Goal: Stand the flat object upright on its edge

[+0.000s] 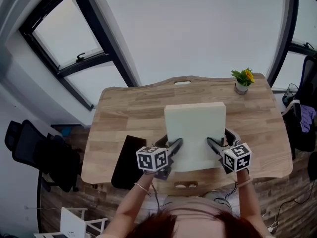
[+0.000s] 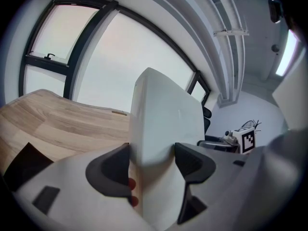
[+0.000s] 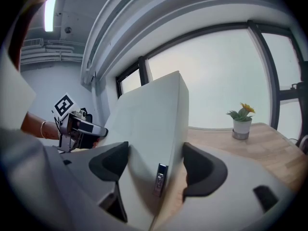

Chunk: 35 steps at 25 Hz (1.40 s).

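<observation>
A pale white flat slab (image 1: 195,133) is held between both grippers over the near half of the wooden table (image 1: 129,113). My left gripper (image 1: 176,144) is shut on its left edge and my right gripper (image 1: 212,144) is shut on its right edge. In the left gripper view the slab (image 2: 163,114) rises steeply from between the dark pads (image 2: 113,170) of that gripper (image 2: 153,162), toward the windows. The right gripper view shows the slab (image 3: 154,119) clamped by the right gripper (image 3: 154,165), with a small metal port (image 3: 160,177) on its edge. Its lower edge is hidden.
A black flat pad (image 1: 128,161) lies on the table at the front left. A small potted plant (image 1: 242,81) with a yellow flower stands at the back right corner. A black office chair (image 1: 29,148) stands left of the table, and another chair with clothes (image 1: 302,123) to the right.
</observation>
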Each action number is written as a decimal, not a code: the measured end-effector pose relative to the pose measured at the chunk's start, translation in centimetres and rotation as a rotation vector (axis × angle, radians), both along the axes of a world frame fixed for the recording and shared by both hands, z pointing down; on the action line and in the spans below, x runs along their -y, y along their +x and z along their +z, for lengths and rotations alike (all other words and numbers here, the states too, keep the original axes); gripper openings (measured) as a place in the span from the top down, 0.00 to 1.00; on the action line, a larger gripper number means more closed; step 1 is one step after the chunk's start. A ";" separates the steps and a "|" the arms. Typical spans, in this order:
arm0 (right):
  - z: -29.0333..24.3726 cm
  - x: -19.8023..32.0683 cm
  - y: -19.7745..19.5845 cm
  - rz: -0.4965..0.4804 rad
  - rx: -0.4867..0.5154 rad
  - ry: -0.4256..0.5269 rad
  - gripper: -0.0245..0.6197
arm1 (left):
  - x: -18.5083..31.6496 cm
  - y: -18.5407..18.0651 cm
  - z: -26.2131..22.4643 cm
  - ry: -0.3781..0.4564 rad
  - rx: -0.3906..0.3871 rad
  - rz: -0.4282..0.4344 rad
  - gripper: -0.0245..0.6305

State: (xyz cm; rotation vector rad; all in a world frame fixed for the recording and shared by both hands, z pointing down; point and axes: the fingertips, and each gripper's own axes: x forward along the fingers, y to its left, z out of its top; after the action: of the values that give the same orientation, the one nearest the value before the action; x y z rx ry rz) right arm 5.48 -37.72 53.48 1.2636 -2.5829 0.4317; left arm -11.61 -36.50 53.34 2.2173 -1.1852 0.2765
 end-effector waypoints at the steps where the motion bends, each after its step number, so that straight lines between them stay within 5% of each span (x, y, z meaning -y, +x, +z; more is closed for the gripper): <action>1: -0.2 -0.1 0.0 0.001 -0.006 0.007 0.41 | 0.0 0.0 -0.2 0.010 0.005 0.002 0.54; 35: -3.3 0.6 1.2 0.040 -0.123 0.204 0.44 | 0.8 1.3 -3.3 0.186 0.134 0.010 0.54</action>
State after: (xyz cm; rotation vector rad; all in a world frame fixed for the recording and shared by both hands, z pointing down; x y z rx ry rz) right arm 6.64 -38.31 50.13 1.3622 -2.5521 0.0952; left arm -10.27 -37.29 49.99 2.3975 -1.3183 0.3349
